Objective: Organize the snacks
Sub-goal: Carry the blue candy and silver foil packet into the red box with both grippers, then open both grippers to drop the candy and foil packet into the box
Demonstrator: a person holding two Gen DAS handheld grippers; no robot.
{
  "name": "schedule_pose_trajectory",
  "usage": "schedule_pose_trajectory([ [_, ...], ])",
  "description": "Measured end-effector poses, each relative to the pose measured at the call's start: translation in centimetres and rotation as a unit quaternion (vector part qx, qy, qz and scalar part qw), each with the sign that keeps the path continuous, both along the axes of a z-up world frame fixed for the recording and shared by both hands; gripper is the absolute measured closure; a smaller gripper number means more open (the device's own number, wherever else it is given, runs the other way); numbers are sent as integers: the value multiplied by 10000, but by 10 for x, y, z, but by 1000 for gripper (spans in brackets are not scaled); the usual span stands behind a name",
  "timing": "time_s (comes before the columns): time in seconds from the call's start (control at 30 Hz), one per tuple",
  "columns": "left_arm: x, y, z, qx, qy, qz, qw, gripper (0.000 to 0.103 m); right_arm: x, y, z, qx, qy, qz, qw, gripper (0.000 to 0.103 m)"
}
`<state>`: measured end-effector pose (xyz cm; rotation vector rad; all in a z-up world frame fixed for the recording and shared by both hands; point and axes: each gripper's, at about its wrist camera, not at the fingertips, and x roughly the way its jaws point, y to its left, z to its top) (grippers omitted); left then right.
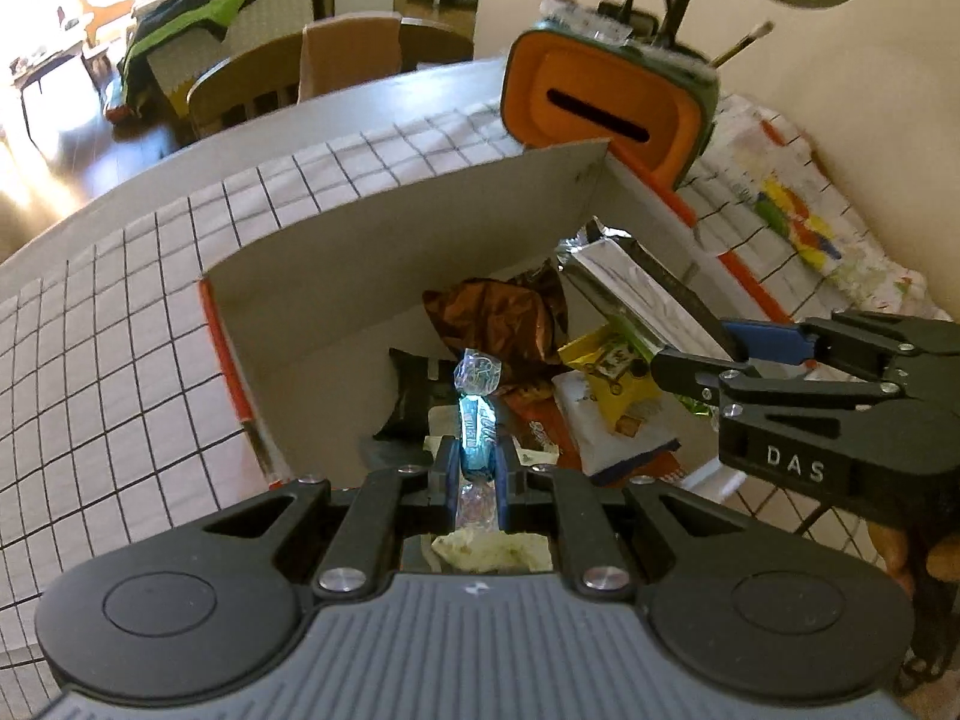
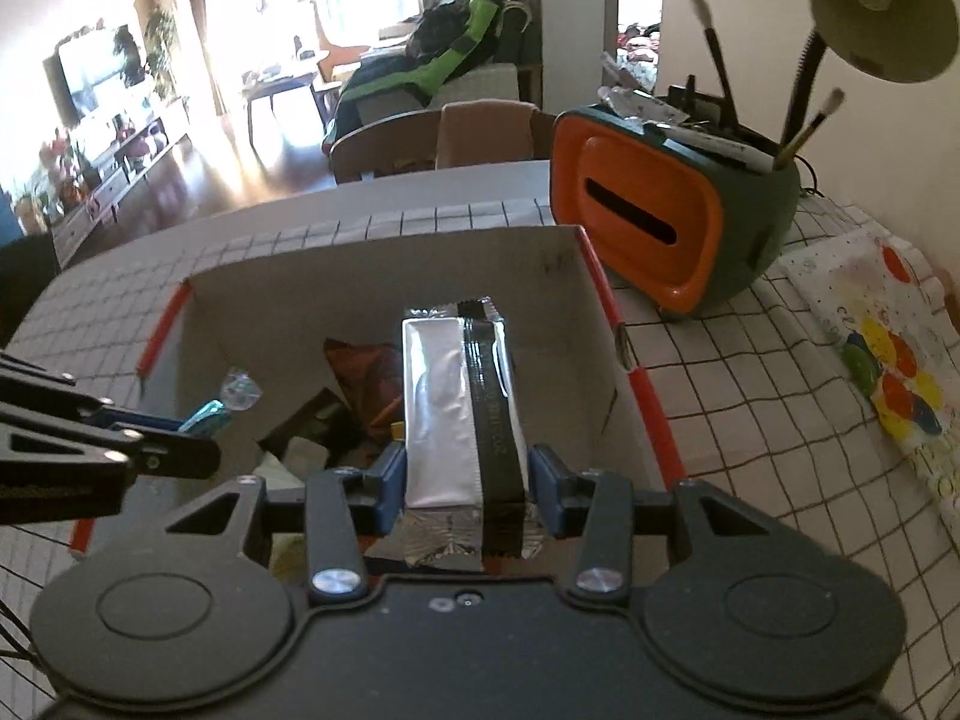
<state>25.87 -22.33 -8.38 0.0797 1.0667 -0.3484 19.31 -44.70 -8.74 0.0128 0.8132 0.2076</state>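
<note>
A cardboard box (image 1: 384, 222) (image 2: 384, 276) with red-taped edges stands on the checked tablecloth and holds several snack packets. My left gripper (image 1: 477, 456) is shut on a small blue-wrapped candy (image 1: 476, 414) (image 2: 207, 414), held above the packets inside the box. My right gripper (image 2: 468, 468) is shut on a long silver packet with a black stripe (image 2: 456, 402) (image 1: 636, 294), which points into the box over its right side. In the box lie a brown foil wrapper (image 1: 498, 312), a yellow packet (image 1: 612, 372) and a black packet (image 1: 414, 390).
An orange and green holder (image 1: 606, 102) (image 2: 660, 222) with brushes stands beyond the box's far right corner, under a lamp (image 2: 882, 6). A colourful printed cloth (image 2: 888, 372) lies at the right. A wooden chair (image 2: 420, 138) stands past the table's far edge.
</note>
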Motion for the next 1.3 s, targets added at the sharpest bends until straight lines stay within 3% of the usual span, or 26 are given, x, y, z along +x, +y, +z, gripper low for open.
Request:
schedule_pose_trajectory([
  [0.23, 26, -10, -19, 78, 398, 193, 9990, 92, 20, 15, -3, -278, 186, 453, 9984, 60],
  [0.53, 41, -17, -34, 185, 664, 292, 9972, 91, 27, 17, -10, -383, 389, 515, 9972, 60],
  [0.97, 34, -8, -22, 96, 379, 334, 9987, 86, 28, 5, -3, -84, 329, 510, 9981, 56],
  [1.07, 28, -4, -15, 47, 253, 310, 9992, 85, 21, 3, 4, -16, 248, 552, 9982, 51],
  [1.2, 20, 0, -7, -7, 83, 301, 9995, 74, 11, 0, 13, 152, 128, 561, 9982, 41],
  [1.3, 12, 5, 1, -79, -35, 284, 9996, 72, 4, -1, 20, 210, 14, 564, 9982, 40],
])
